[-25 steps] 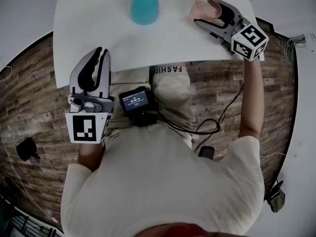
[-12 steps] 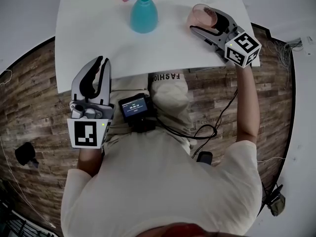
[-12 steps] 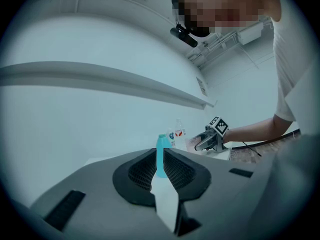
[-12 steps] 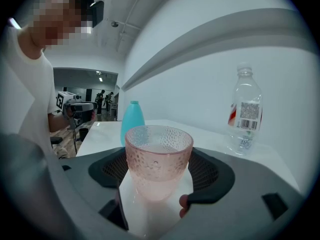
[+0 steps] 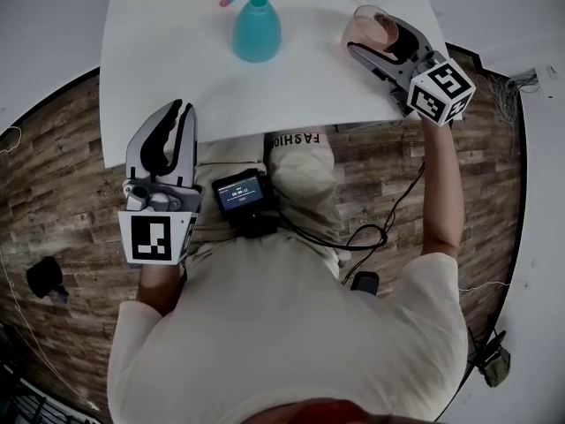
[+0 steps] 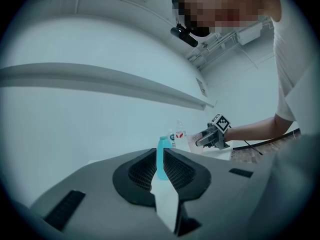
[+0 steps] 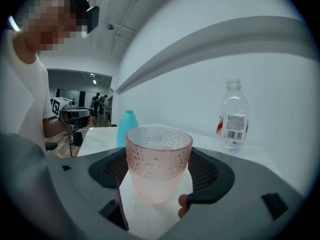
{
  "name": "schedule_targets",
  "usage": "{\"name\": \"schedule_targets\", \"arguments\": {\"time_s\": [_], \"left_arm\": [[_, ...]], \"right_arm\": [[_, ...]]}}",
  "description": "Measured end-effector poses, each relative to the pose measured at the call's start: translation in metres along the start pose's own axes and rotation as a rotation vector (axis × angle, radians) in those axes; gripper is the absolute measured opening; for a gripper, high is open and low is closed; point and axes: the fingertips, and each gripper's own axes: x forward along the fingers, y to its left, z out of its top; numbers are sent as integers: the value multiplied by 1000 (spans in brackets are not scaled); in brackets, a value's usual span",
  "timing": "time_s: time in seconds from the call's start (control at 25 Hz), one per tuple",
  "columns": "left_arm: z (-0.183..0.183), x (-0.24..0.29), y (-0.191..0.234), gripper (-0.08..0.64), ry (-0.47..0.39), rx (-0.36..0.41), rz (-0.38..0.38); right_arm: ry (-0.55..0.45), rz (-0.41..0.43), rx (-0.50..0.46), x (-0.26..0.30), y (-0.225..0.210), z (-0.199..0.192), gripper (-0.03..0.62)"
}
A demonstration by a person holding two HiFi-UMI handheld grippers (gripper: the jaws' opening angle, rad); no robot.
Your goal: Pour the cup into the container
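Two grippers, two different jobs right now. Nearest to you, your left gripper [image 5: 179,111] hangs off the near edge of the table [image 5: 177,69], over your lap. Its jaws are drawn almost together, leaving only a thin slit, and nothing sits between them.

Further out on your right, your right gripper [image 5: 381,38] has its jaws spread wide around the pink dimpled cup [image 7: 159,159], with a pad pressed against each side of it. The cup stands upright near the right end of the table. Whether its base rests on the surface or is just clear of it doesn't show, and neither does how full it is.

Beyond that, toward the middle of the table and well apart from the cup, stands the teal container [image 5: 257,18] with its narrow open neck. Behind it all, a clear water bottle [image 7: 233,115] stands at the far side.

By the look of it you're at the grasp, with the pour not yet begun. Next you'd carry the cup level to your left and bring its rim over the neck. Tip slowly, since that opening is small and spills easily.
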Motion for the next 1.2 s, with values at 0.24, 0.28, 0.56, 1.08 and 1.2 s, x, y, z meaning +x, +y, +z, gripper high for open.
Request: {"name": "schedule_targets", "arguments": {"time_s": [0.24, 0.28, 0.56, 1.08, 1.2], "left_arm": [[1, 0, -1, 40, -1, 2, -9], [1, 1, 0, 40, 0, 3, -9], [2, 2, 5, 40, 0, -4, -11], [1, -4, 12, 40, 1, -15, -9], [0, -4, 13, 40, 6, -20, -10]], "right_arm": [[19, -21, -30, -4, 5, 7, 373], [21, -24, -32, -5, 6, 9, 373], [35, -59, -63, -4, 8, 20, 373], [72, -115, -111, 0, 15, 38, 373], [76, -119, -114, 1, 16, 40, 373]]}}
